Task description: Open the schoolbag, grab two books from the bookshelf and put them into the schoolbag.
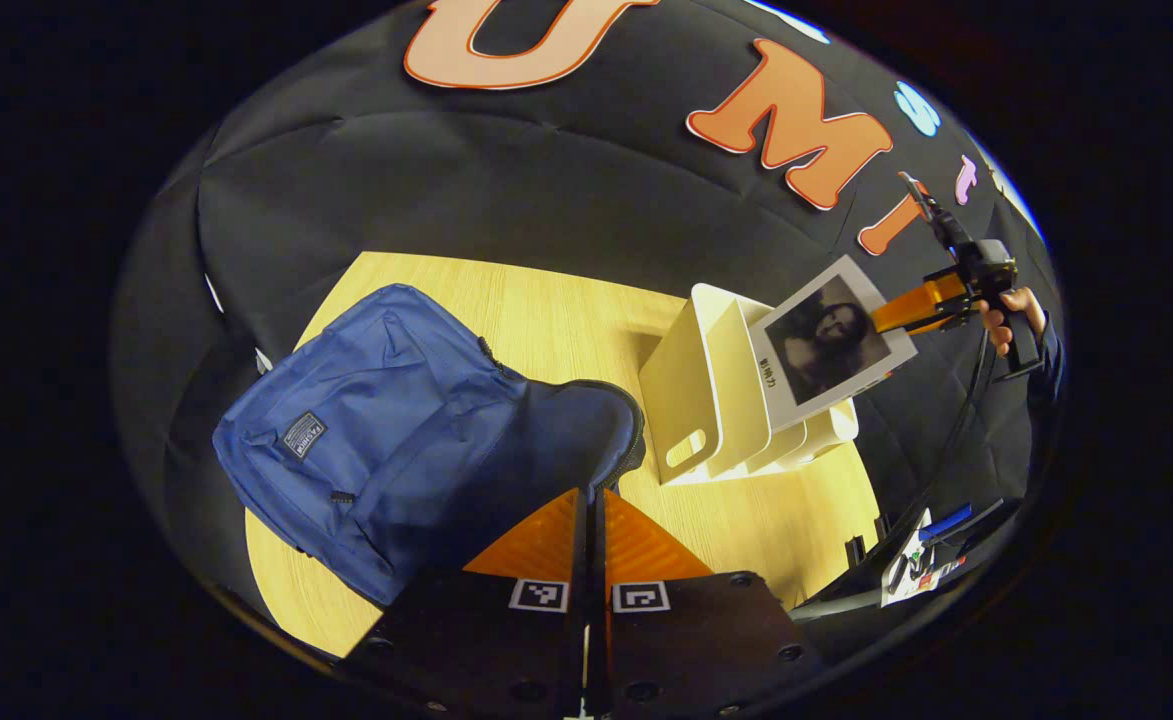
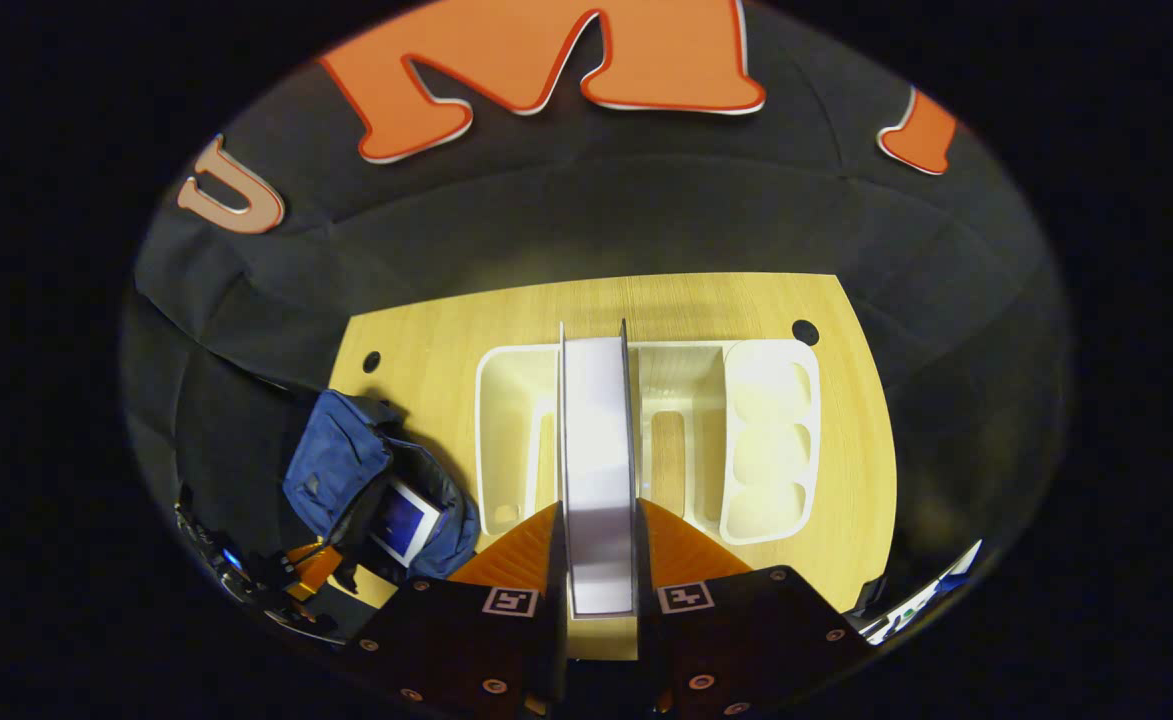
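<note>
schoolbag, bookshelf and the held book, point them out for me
schoolbag (image 1: 386, 420), left gripper view, its front panel
bookshelf (image 1: 681, 400), left gripper view, its side wall
book (image 2: 598, 470), right gripper view, its page edge

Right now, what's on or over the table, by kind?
Books: 2, one in the right hand-held gripper above the white bookshelf, book; one inside the blue schoolbag, book
Schoolbags: 1
Bookshelves: 1
Total: 4
</note>
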Available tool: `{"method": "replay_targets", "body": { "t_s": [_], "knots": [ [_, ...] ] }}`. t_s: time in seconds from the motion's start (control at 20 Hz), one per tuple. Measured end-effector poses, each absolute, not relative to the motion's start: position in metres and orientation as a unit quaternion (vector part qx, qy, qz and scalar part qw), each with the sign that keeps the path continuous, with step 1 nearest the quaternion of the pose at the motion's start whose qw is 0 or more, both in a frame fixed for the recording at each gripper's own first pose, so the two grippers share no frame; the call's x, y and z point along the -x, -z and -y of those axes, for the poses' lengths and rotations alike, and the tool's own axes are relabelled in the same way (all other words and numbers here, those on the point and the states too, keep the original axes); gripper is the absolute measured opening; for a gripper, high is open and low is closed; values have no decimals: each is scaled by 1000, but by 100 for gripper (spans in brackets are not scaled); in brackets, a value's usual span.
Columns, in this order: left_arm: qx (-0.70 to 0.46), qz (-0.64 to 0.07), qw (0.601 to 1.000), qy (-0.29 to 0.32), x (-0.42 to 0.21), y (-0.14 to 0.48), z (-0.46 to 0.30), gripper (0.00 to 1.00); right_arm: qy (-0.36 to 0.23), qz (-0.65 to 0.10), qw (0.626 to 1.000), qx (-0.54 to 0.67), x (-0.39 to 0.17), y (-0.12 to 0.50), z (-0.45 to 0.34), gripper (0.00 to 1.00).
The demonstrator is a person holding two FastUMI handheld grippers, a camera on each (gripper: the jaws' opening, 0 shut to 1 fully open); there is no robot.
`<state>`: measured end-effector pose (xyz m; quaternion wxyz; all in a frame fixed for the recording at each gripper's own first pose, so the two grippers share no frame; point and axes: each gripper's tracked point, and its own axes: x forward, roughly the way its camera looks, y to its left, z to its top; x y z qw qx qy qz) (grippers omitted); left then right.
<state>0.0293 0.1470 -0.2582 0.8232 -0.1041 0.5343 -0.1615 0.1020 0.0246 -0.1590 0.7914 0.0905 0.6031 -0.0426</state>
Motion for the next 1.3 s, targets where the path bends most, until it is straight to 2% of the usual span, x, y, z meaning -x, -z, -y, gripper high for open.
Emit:
{"method": "replay_targets", "body": {
  "t_s": [0.2, 0.45, 0.85, 1.15, 1.3],
  "knots": [
    [103, -535, 825, 154, -34, 255, -146, 2, 33, -567, 815, -119, -87, 113, -9, 29],
    [101, -529, 832, 136, -43, 244, -152, 2, 2, -514, 827, -230, -76, 81, -16, 27],
    [96, -513, 844, 123, -65, 210, -166, 2, -67, -499, 776, -381, -31, 115, -81, 27],
    [126, -512, 841, 122, -72, 204, -172, 2, -91, -502, 735, -446, -13, 158, -159, 27],
    [129, -510, 842, 123, -76, 200, -177, 2, -77, -504, 728, -459, -4, 183, -203, 27]
  ]
}}
